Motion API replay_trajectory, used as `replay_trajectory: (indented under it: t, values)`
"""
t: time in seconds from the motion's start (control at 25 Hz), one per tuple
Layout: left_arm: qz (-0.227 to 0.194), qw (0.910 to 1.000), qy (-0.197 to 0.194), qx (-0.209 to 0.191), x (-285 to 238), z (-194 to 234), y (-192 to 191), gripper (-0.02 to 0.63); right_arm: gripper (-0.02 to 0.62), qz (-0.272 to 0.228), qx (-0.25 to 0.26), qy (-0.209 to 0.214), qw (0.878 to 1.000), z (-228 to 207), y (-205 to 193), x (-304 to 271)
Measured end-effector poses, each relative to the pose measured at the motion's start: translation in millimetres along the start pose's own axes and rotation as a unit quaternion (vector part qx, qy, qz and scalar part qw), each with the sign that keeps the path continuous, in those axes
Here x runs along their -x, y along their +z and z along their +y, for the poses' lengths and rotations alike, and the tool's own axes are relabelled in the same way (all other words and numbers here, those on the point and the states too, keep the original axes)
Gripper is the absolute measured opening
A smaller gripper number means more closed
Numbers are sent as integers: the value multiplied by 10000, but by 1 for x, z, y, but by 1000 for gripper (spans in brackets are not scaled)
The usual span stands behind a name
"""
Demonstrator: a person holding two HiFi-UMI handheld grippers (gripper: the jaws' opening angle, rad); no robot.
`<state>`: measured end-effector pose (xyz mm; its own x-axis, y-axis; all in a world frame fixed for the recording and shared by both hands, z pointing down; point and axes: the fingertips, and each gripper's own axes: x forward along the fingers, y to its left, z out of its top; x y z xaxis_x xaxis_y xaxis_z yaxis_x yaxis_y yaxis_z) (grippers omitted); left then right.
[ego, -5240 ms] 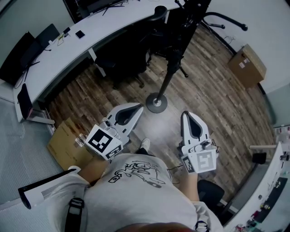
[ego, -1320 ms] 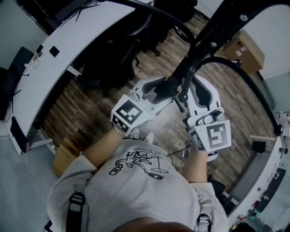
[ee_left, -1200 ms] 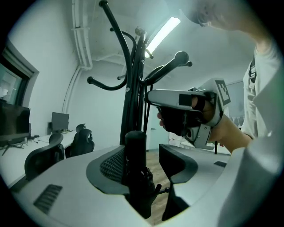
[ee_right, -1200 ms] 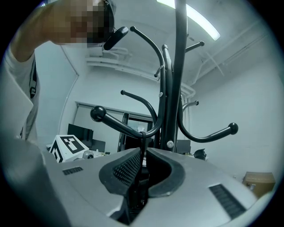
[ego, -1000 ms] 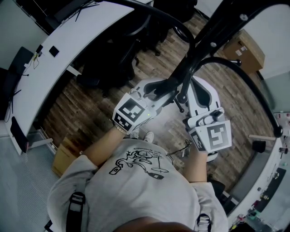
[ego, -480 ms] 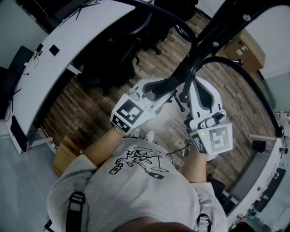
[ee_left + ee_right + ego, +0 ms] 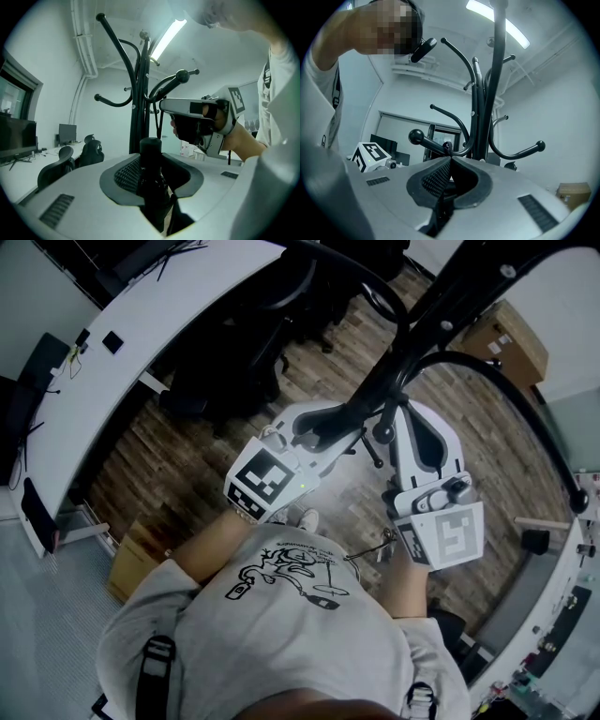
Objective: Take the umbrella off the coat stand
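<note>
Standing clamped upright between the left tongs [image 7: 152, 161], the black umbrella [image 7: 151, 187].

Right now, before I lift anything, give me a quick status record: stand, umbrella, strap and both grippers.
stand: black metal coat stand, upright, with curved ball-tipped arms
umbrella: folded black umbrella, standing up between the left jaws
left gripper: jaws closed around the umbrella
strap: thin dark cord looped over a ball-tipped hook
right gripper: jaws shut, tips apparently pinching the cord just under that hook
task state: cord on the hook, so the umbrella is not yet off the stand
</note>
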<state>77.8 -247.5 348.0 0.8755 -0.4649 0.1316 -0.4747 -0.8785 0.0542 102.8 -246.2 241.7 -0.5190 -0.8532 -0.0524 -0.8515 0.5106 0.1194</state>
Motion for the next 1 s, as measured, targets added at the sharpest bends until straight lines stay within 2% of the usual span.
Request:
replay_trajectory:
  t: [0.36, 0.56, 1.0]
  values:
    - [-13, 10000, 4, 21, 11, -13, 3, 156, 10, -38, 69, 32, 10000, 13, 8, 14]
    - [-4, 10000, 16, 51, 9, -6, 6, 156, 11, -37, 44, 74, 10000, 10, 9, 6]
    - [-83, 10000, 13, -22, 29, -32, 10, 156, 11, -145, 160, 98, 9997, 34, 21, 33]
